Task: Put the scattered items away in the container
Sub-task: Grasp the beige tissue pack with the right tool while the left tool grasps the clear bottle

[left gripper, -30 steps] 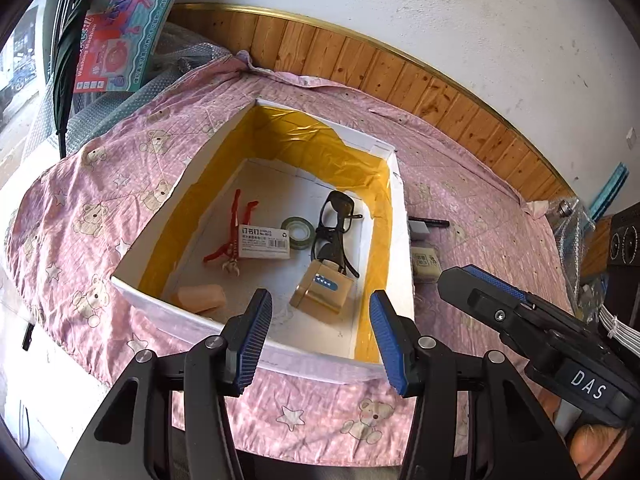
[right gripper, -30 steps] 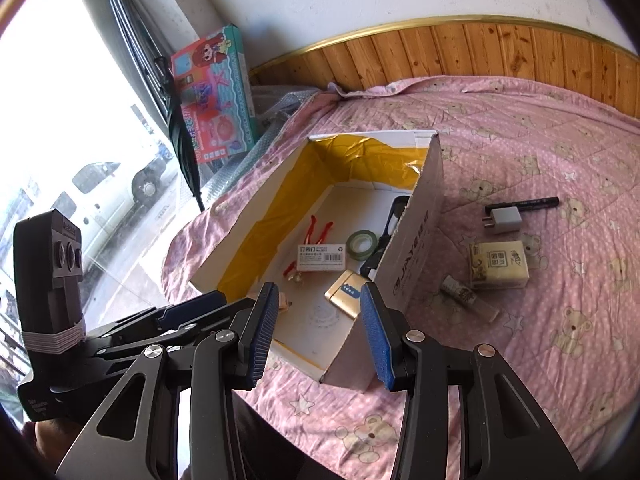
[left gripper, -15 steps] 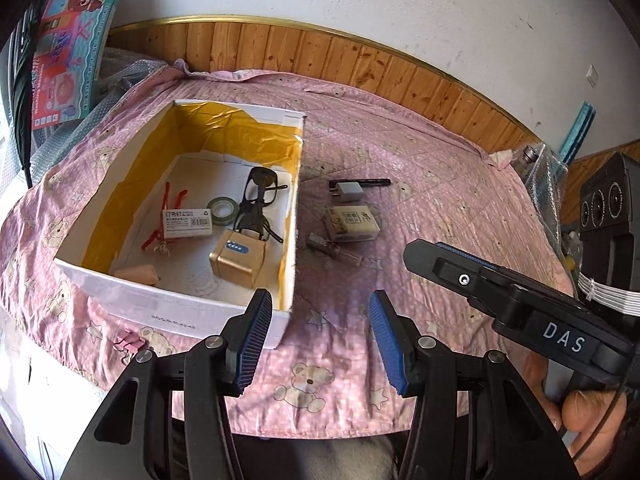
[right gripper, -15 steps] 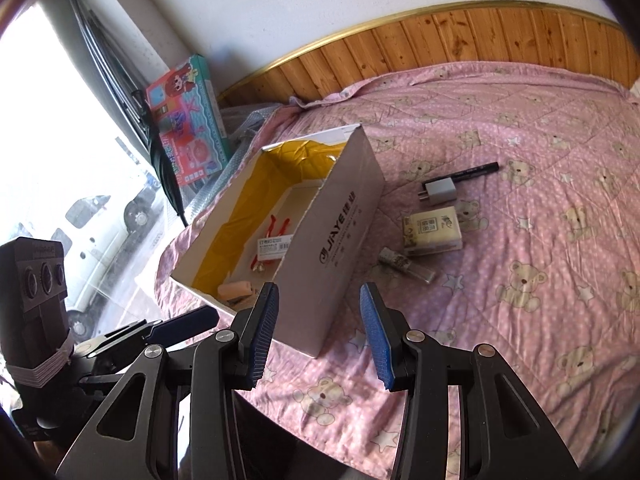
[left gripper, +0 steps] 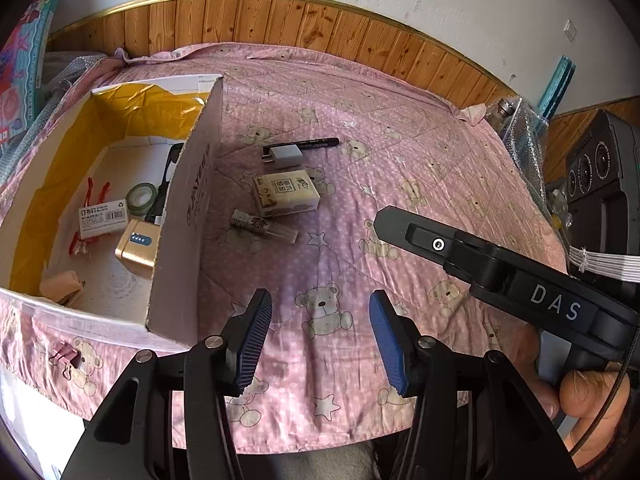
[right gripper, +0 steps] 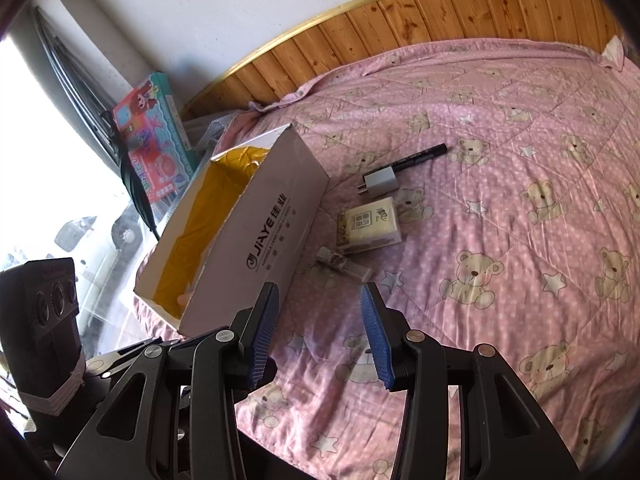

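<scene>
Your box (left gripper: 188, 208) sits at the left of the pink quilt (left gripper: 420, 168); beside it lie a pen (left gripper: 316, 143), charger (left gripper: 285, 156), tissue pack (left gripper: 286, 194) and vial (left gripper: 264, 226). Your left gripper (left gripper: 320, 340) and right gripper (right gripper: 320, 334) hover with jaws wide apart, empty.

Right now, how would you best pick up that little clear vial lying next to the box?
Probably from straight above with the right hand-held gripper, closing across the vial's narrow middle. It lies flat on the quilt, long and thin, so pinching its short width looks steadiest. The box sits close alongside it.
</scene>
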